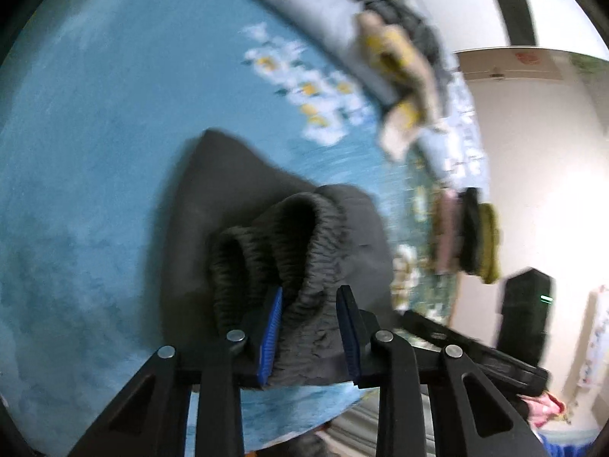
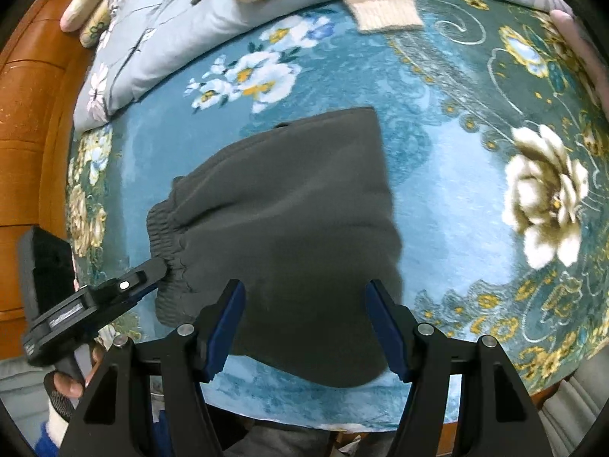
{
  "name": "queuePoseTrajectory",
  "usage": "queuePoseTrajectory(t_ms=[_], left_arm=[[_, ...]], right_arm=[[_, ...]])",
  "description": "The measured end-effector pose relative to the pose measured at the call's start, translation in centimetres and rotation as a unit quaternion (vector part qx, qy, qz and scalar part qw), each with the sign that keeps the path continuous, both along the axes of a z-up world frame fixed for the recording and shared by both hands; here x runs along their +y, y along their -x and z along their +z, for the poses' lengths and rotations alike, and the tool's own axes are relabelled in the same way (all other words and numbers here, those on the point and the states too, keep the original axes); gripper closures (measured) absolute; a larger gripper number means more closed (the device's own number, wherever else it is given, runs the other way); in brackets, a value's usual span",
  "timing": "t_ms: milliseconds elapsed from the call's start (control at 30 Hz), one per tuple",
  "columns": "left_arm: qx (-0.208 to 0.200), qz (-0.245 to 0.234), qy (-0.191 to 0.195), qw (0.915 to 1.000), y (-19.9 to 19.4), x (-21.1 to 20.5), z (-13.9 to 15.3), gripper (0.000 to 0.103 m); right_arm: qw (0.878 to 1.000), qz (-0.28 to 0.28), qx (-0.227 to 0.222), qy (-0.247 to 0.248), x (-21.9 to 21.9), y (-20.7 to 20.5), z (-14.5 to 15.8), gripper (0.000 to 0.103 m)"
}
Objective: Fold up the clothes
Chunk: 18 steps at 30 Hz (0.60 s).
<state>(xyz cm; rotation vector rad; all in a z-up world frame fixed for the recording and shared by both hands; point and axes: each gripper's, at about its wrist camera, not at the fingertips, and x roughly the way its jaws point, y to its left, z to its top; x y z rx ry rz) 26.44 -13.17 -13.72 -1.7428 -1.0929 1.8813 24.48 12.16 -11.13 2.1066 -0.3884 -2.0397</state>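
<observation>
a grey garment (image 2: 289, 224) lies folded on a blue flowered blanket (image 2: 456, 190). the right gripper (image 2: 306, 327) hovers over it, jaws apart. the left gripper (image 2: 161, 266) touches its ribbed waistband (image 2: 167, 251).

We see open blue floral blanket (image 2: 449, 190) to the right of the dark grey trousers (image 2: 297, 228), out to the bed's right edge, and more bare blanket beyond them toward the far edge. Along that far edge a folded grey quilt (image 2: 160, 34) and a beige-and-yellow knitted garment (image 2: 380, 3) block the way. At the left edge the left gripper (image 2: 161, 266) sits against the trousers' waistband, with the wooden bed frame (image 2: 34, 114) close behind.
</observation>
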Motion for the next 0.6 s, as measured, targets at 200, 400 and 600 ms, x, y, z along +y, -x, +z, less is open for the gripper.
queuePoseTrajectory(t_ms=[200,400,600], left_arm=[[0.011,-0.009,0.002,0.9999,-1.1,1.2,1.0,0.080],[-0.073,0.001,0.029,0.9969,-3.4,0.6,-4.2,0.079],[-0.057,0.017,0.023,0.9980,-2.8,-0.5,-3.1,0.068]], right_arm=[[1.000,0.015,-0.010,0.001,-0.8,0.0,-0.7,0.036],[0.999,0.029,-0.036,-0.003,-1.3,0.1,-2.5,0.036],[0.998,0.040,-0.040,-0.007,-1.6,0.3,-2.7,0.036]])
